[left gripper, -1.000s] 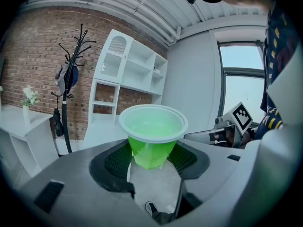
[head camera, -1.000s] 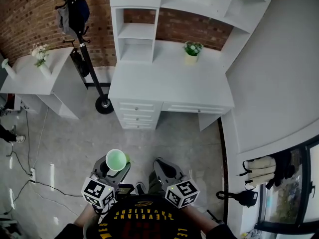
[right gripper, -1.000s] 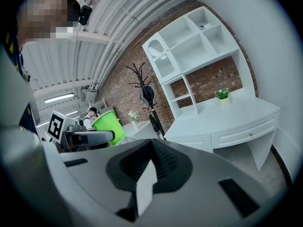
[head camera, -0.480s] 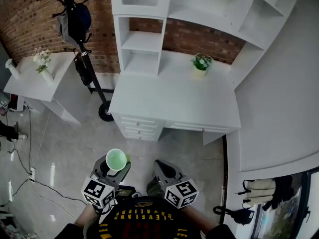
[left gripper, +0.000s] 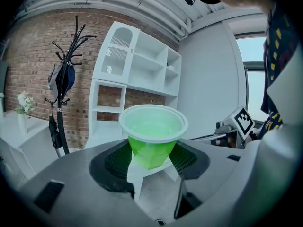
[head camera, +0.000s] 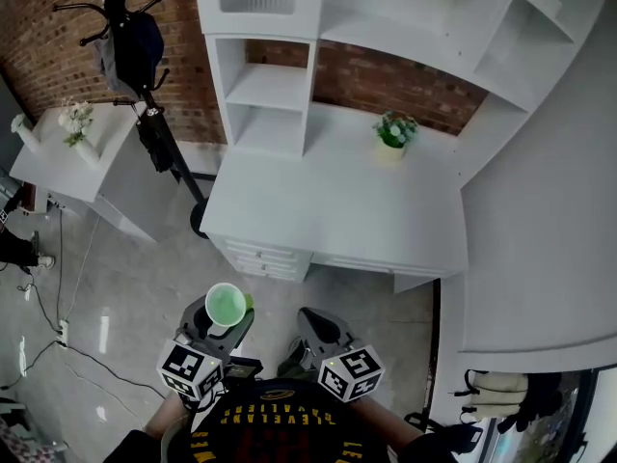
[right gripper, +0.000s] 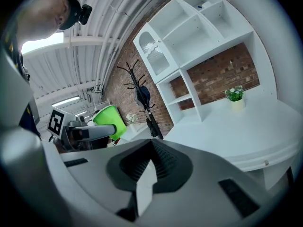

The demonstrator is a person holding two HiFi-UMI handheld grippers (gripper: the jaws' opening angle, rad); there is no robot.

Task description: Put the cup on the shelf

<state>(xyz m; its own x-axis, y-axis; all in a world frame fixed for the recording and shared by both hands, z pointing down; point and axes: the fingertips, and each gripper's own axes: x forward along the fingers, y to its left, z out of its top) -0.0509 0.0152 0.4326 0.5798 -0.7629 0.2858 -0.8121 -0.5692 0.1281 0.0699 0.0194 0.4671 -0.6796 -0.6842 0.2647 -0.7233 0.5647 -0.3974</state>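
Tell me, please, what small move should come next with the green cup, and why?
Probably carry the cup forward, upright, toward the shelf. The left gripper is clamped on it, but a stretch of floor lies between it and the desk, so the shelf looks out of reach from here.

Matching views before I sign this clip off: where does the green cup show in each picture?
Head view: the green cup sits low, left of centre, above the floor.
Left gripper view: dead centre, upright, filling the middle.
Right gripper view: left of centre, at mid-height, tilted.
Shared landmark: the black coat stand, upper left in the head view, left in the left gripper view, centre in the right gripper view.
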